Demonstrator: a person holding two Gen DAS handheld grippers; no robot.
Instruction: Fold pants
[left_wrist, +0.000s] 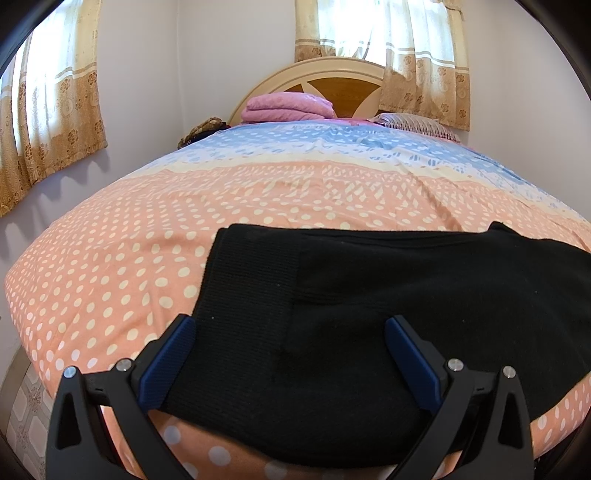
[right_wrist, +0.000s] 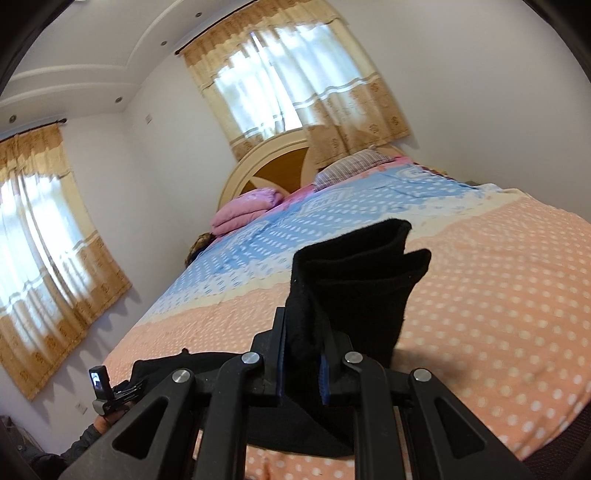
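Black pants lie flat on the polka-dot bedspread near the bed's front edge, the ribbed waistband at the left. My left gripper is open, its blue pads either side of the waistband end, just above the fabric. In the right wrist view, my right gripper is shut on a bunched part of the black pants and holds it lifted above the bed, the cuffs standing up past the fingers.
A folded pink blanket and a plaid pillow lie at the headboard. Curtained windows are on two walls. The bed's left edge drops to a tiled floor. The left gripper's handle shows at lower left.
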